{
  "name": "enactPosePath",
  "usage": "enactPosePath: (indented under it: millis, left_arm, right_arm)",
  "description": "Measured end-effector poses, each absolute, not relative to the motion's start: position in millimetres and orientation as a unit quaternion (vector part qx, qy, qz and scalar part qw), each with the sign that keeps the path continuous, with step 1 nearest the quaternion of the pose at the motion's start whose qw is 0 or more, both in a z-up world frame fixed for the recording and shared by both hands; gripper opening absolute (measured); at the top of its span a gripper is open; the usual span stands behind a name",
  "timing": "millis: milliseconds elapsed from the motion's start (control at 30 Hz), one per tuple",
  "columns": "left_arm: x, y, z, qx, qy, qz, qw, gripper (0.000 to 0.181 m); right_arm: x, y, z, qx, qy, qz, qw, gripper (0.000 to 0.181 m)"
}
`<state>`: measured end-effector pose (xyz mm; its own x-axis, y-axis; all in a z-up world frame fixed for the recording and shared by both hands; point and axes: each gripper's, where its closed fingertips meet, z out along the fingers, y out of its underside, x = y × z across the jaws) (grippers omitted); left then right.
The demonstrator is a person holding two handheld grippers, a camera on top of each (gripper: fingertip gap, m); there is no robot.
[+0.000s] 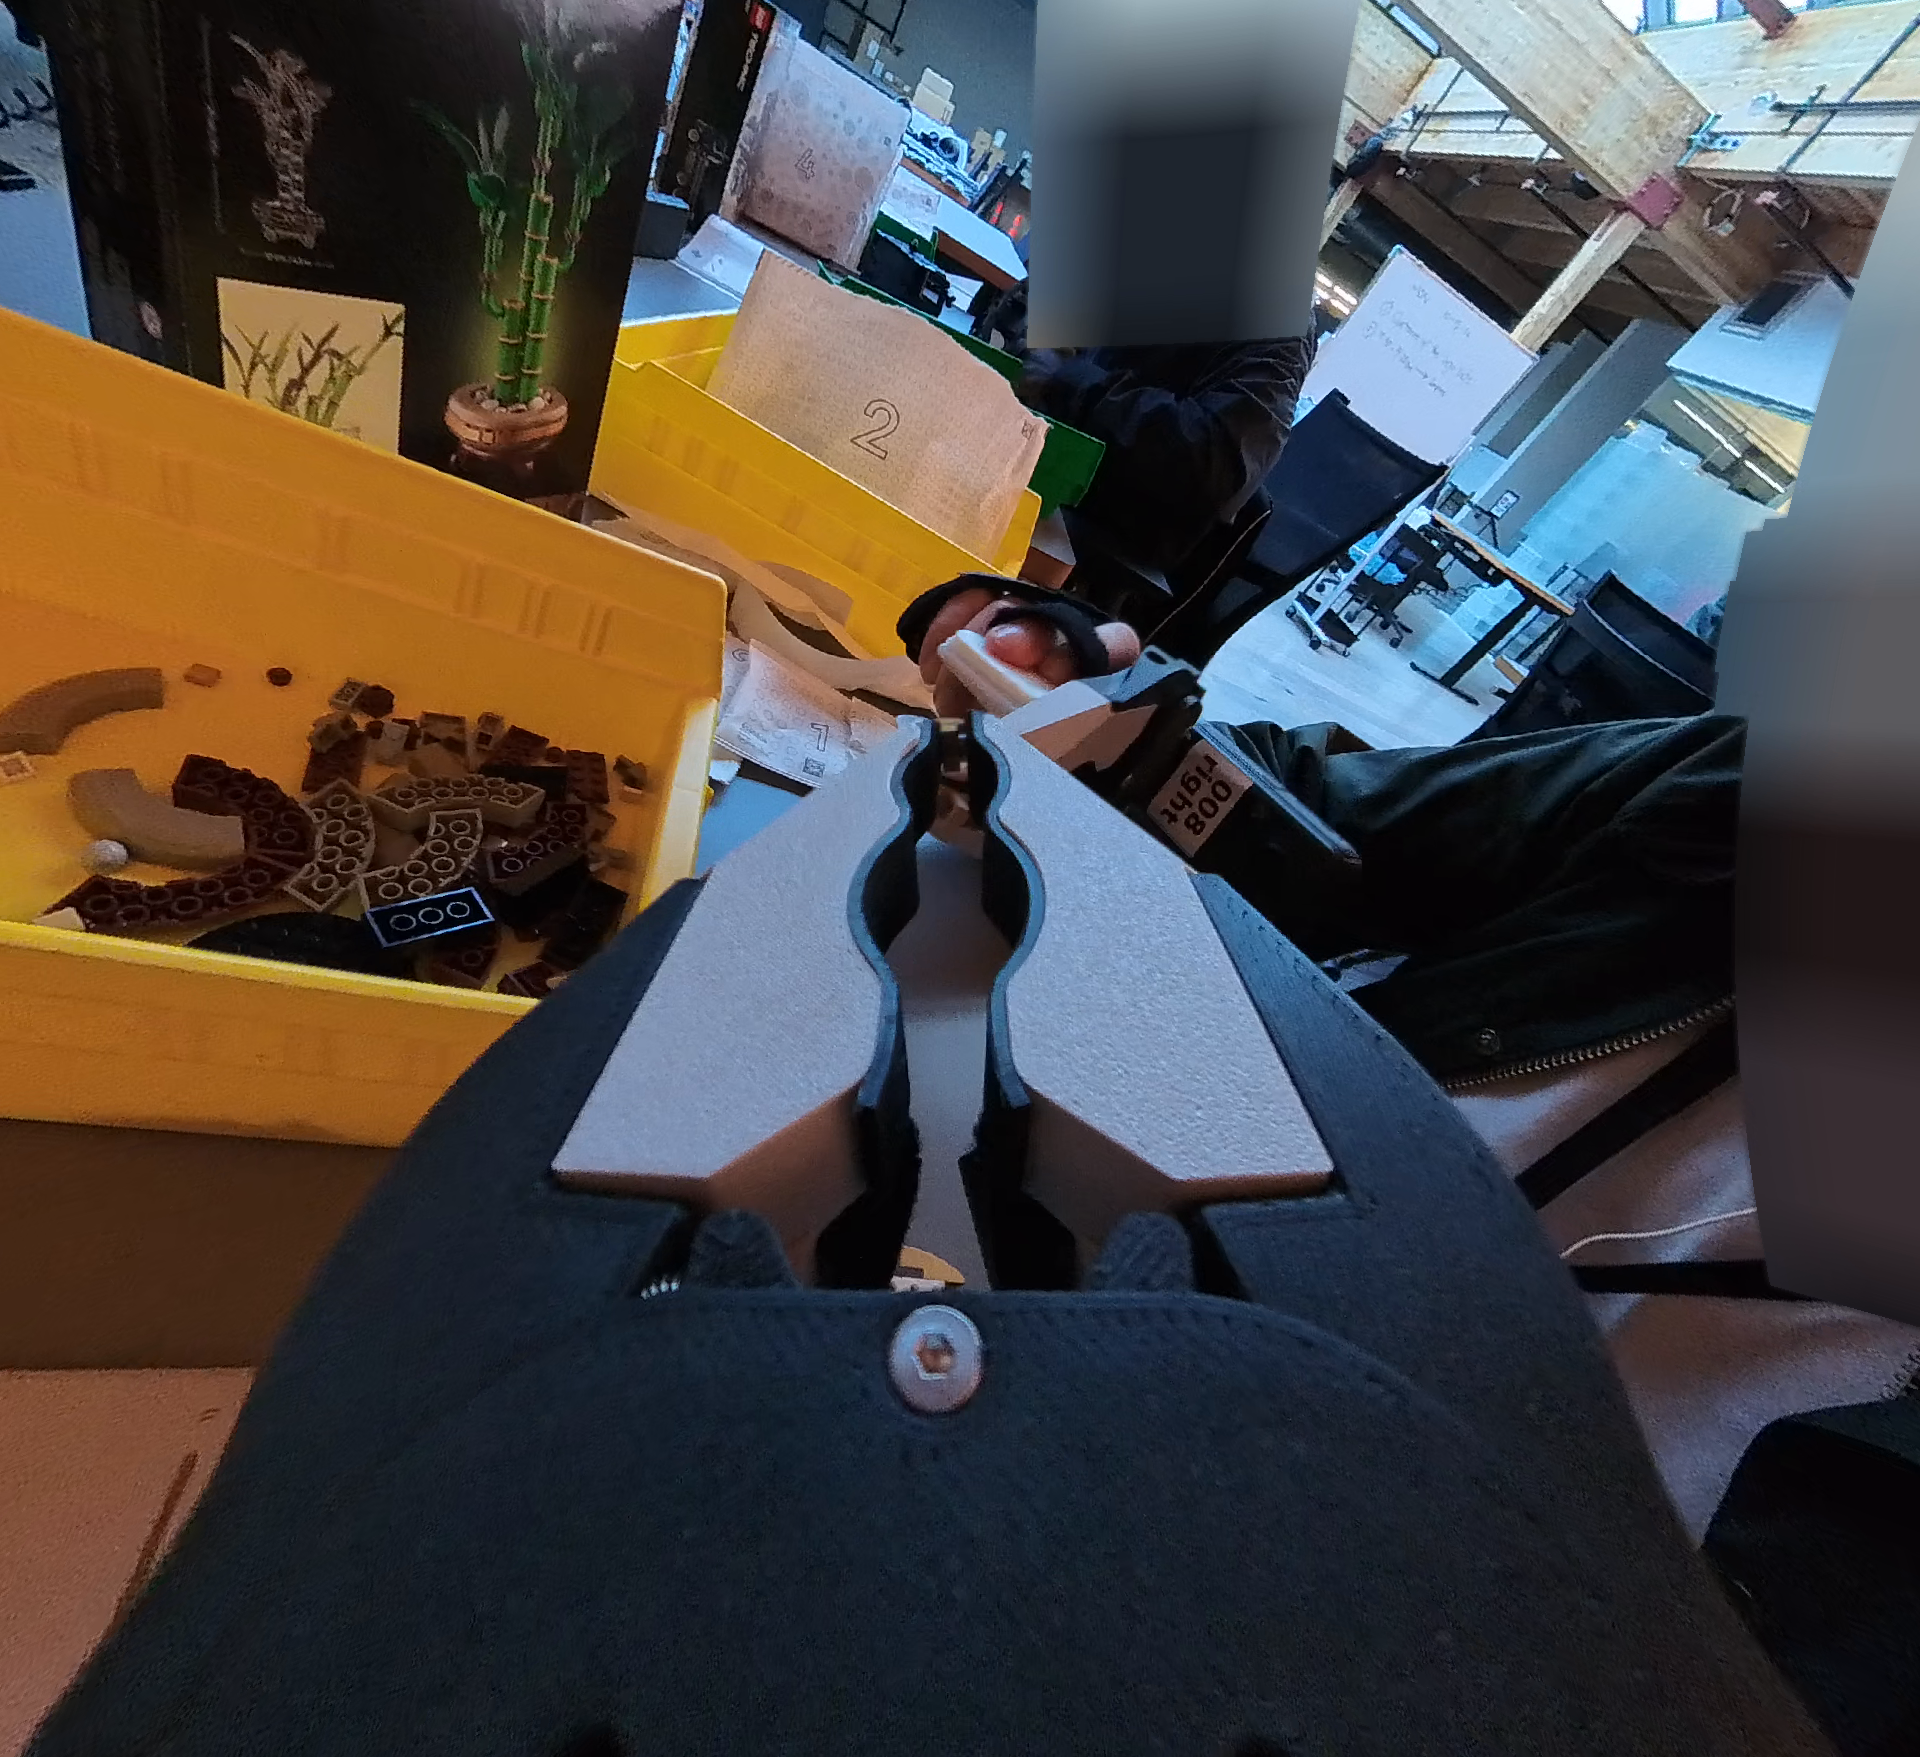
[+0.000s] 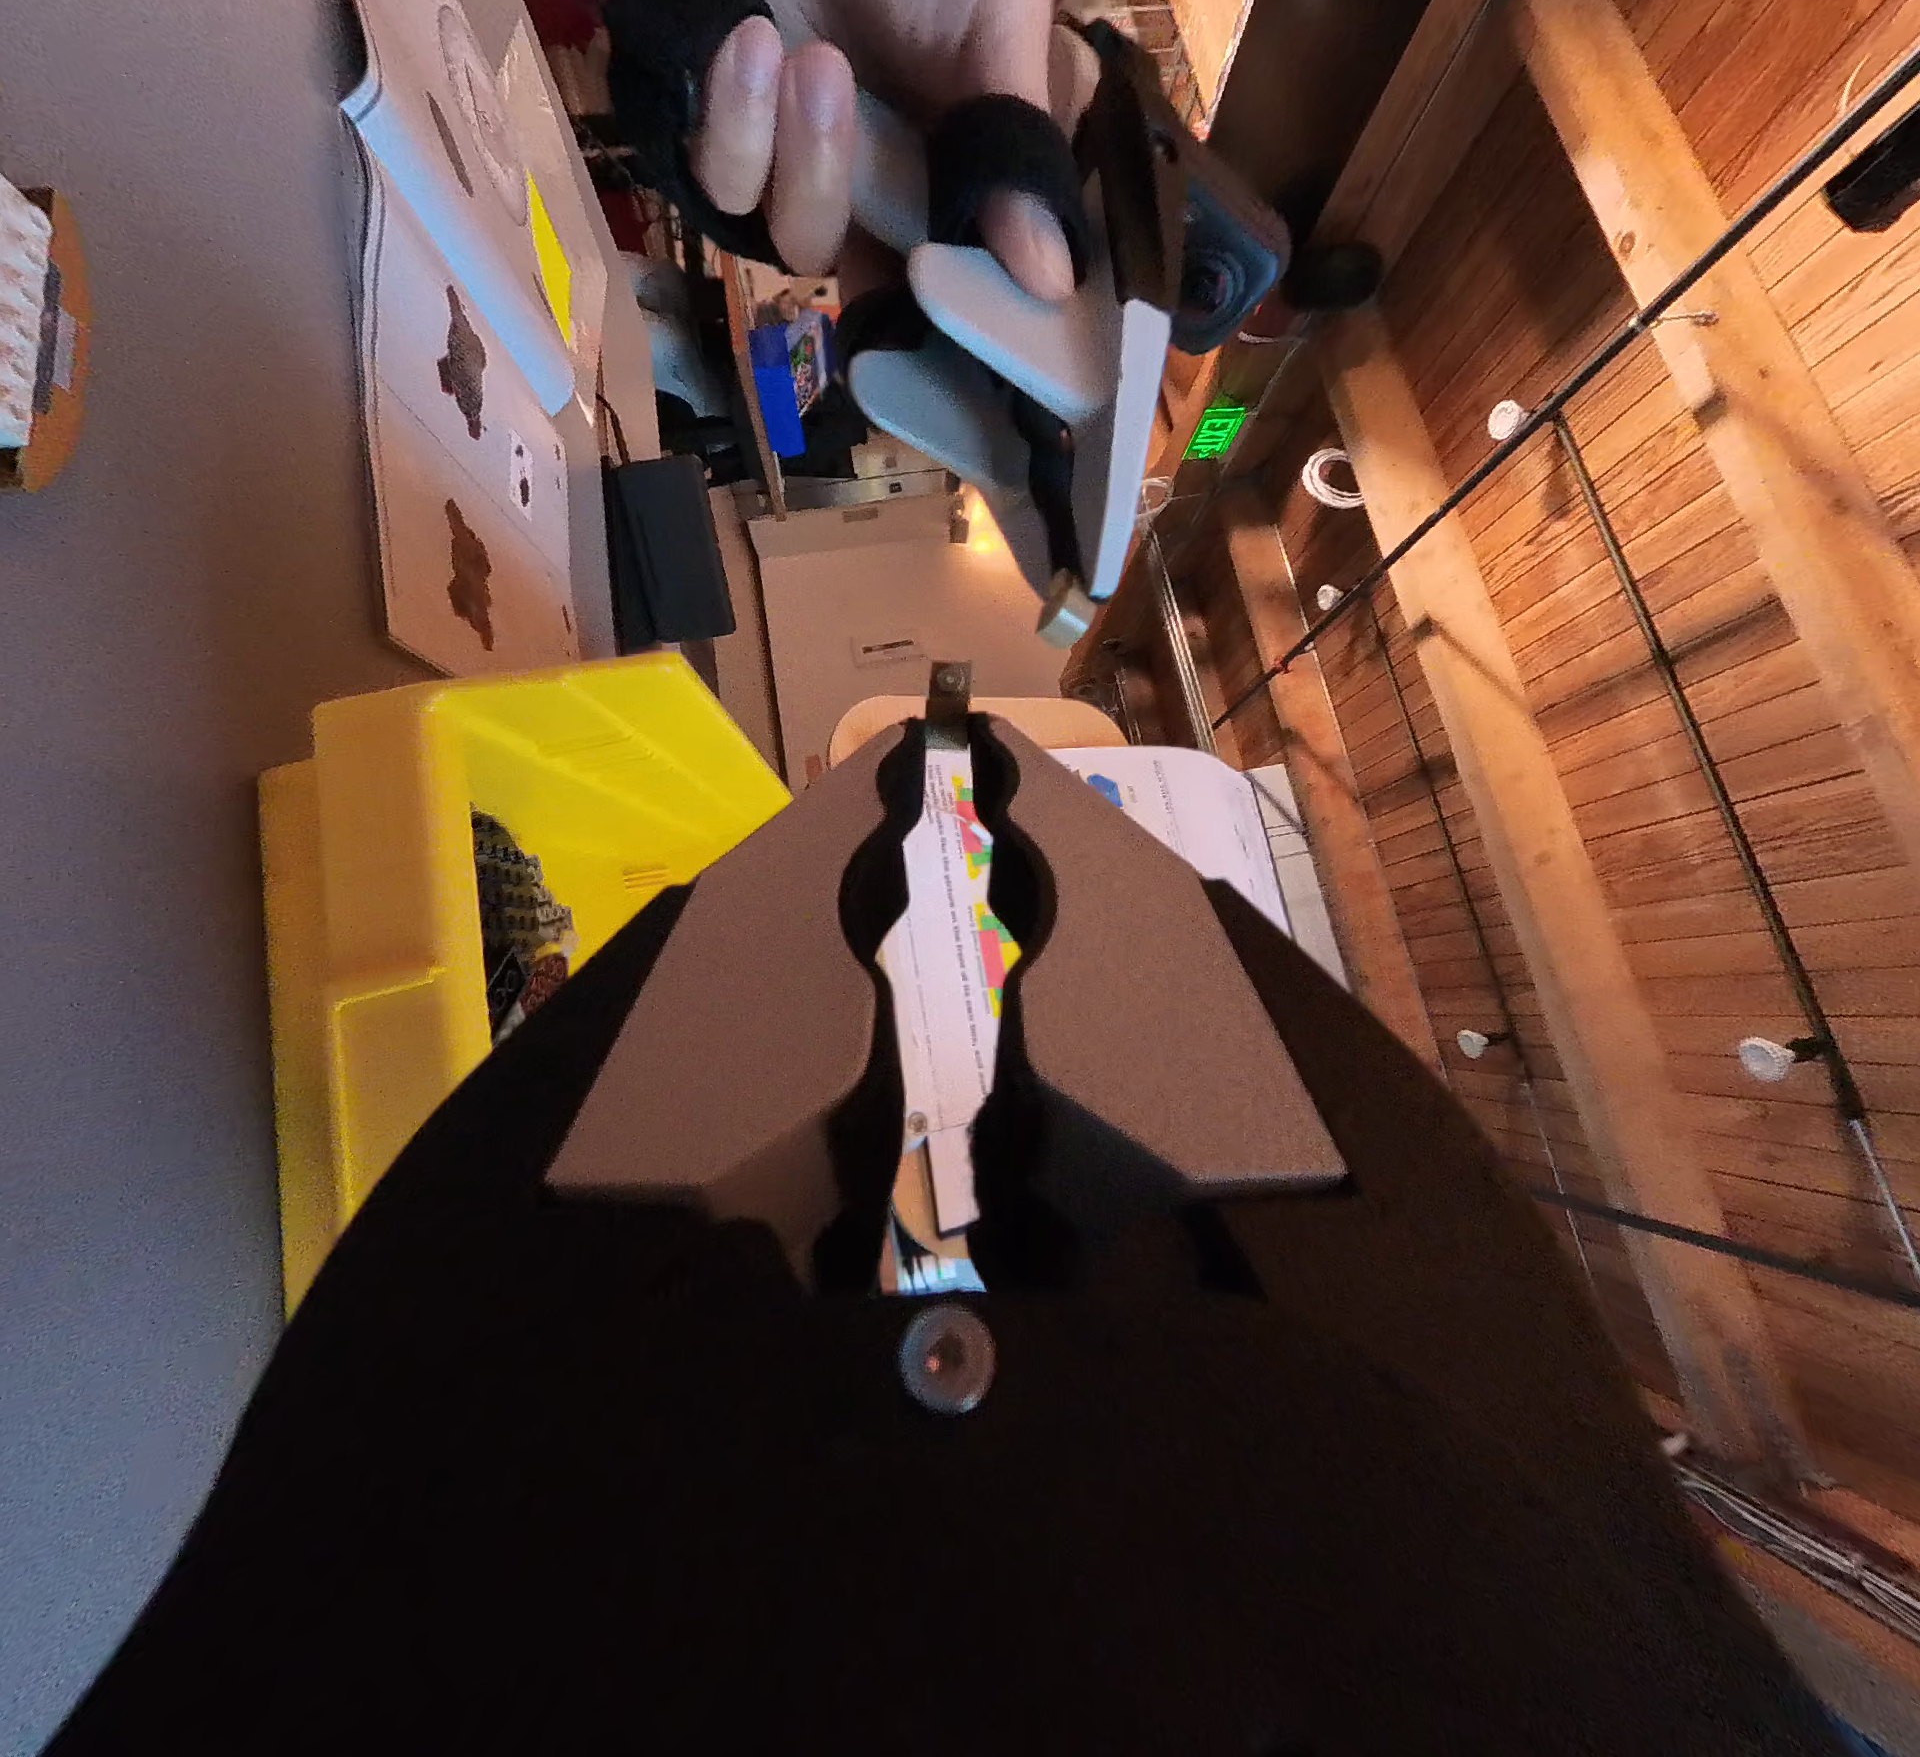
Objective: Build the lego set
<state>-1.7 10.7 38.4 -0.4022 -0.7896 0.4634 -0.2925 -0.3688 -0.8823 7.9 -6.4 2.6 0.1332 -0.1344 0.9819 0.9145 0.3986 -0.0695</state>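
My left gripper (image 1: 948, 733) is shut on a small tan piece (image 1: 950, 737) at its tips. In the right wrist view it (image 2: 1070, 601) shows above, held by a hand, with the tan piece (image 2: 1064, 618) at its tip. My right gripper (image 2: 948, 720) is shut on a small dark piece (image 2: 949, 687) that sticks out past its tips. The two pieces are a short gap apart, not touching. The right gripper's black body (image 1: 1247, 814) shows just behind my left fingertips. A yellow bin (image 1: 312, 564) at left holds several dark brown, black and grey bricks (image 1: 416, 834).
The black set box (image 1: 416, 149) stands behind the bin. Numbered paper bags (image 1: 883, 419) sit in further yellow trays. A person sits across the table. The bin (image 2: 364, 876), an open booklet (image 2: 468, 305) and a printed sheet (image 2: 1184, 803) also show in the right wrist view. About 5 centimetres separates my left fingertips from my right.
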Motion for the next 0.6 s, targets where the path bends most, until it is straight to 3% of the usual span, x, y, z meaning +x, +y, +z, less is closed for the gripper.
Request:
enactPosePath:
  millis: [133, 200, 267, 300, 433, 600]
  left_arm:
    - [-3.4, 12.5, 40.8, -0.512, 0.527, -0.65, 0.194, 0.002]
    - [-2.6, 12.6, 37.9, -0.516, 0.527, -0.648, 0.189, 0.002]
    - [-0.9, 13.2, 33.4, -0.524, 0.526, -0.645, 0.181, 0.003]
    - [0.0, 14.0, 31.5, -0.528, 0.523, -0.645, 0.178, 0.003]
    - [4.8, 23.3, 25.1, -0.549, 0.499, -0.647, 0.177, 0.003]
    - [12.1, 26.8, 19.1, -0.564, 0.453, -0.675, 0.147, 0.002]
  right_arm:
    - [30.9, 15.5, -13.3, -0.447, -0.508, -0.391, 0.624, 0.006]
    - [59.0, 40.5, -50.0, -0.585, -0.485, -0.331, 0.56, 0.007]
    - [85.3, 56.1, -80.5, -0.701, -0.417, -0.263, 0.515, 0.035]
    - [96.1, 59.1, -87.1, -0.734, -0.386, -0.243, 0.503, 0.036]
    - [92.2, 53.5, -63.3, -0.73, -0.339, -0.158, 0.571, 0.028]
    - [32.6, 24.0, -19.5, -0.621, -0.381, -0.049, 0.683, 0.024]
